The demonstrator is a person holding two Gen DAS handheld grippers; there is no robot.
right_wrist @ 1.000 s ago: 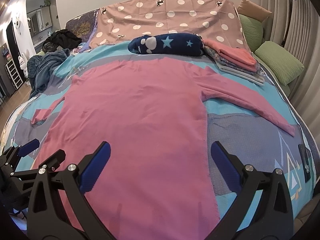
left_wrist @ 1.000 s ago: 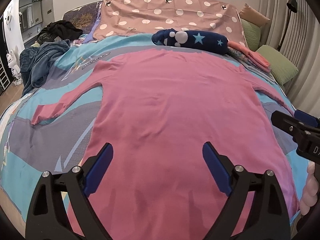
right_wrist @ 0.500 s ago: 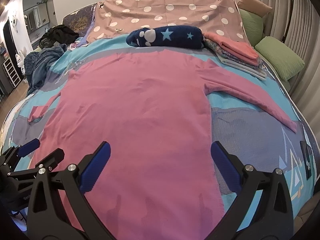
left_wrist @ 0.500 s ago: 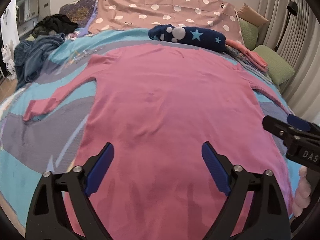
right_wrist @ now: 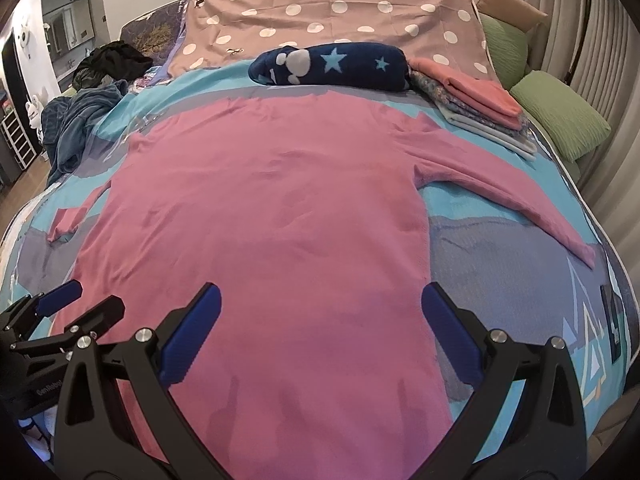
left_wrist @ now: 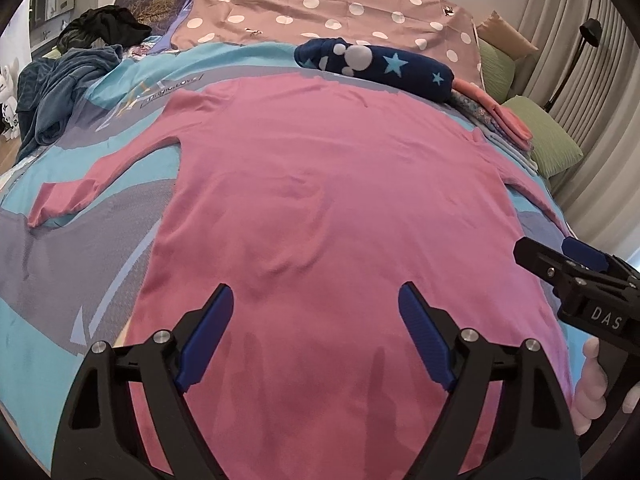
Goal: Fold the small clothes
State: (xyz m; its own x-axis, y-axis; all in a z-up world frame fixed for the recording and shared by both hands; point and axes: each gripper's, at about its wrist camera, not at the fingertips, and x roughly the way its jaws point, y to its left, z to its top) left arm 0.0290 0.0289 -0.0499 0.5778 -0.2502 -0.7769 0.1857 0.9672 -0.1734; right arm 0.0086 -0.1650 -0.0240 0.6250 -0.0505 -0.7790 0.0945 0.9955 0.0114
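We've got the pink long-sleeve top (left_wrist: 328, 208) spread flat on the bed (left_wrist: 80, 248), hem toward us, neckline toward the headboard end. Both sleeves out to the sides: left sleeve (left_wrist: 76, 192) angled down over the teal/grey bedspread, right sleeve (right_wrist: 520, 192) running out toward the right edge of the bed.

Left gripper (left_wrist: 316, 328): jaws wide apart, nothing between the blue pads, hovering over the lower middle of the top, not touching the cloth as far as we can see. Its jaws have just been closing a bit, but there's no cloth between them.

Right gripper (right_wrist: 320, 328): jaws spread wide too, nothing pinched, over the lower hem area nearer the top's right side seam. In the left wrist view it shows at the right edge (left_wrist: 576, 264), with fingers of the person's hand (left_wrist: 592, 384) below it. In the right wrist view the left gripper sits at the lower left (right_wrist: 68, 308).

Past the neckline: navy star-print rolled blanket (right_wrist: 332, 65), just beside it a stack of folded clothes (right_wrist: 476, 100) with a coral piece on top. Polka-dot cover (right_wrist: 328, 12) behind, green pillows (right_wrist: 560, 116) at right, a heap of dark blue cloth (left_wrist: 56, 88) at the far left.
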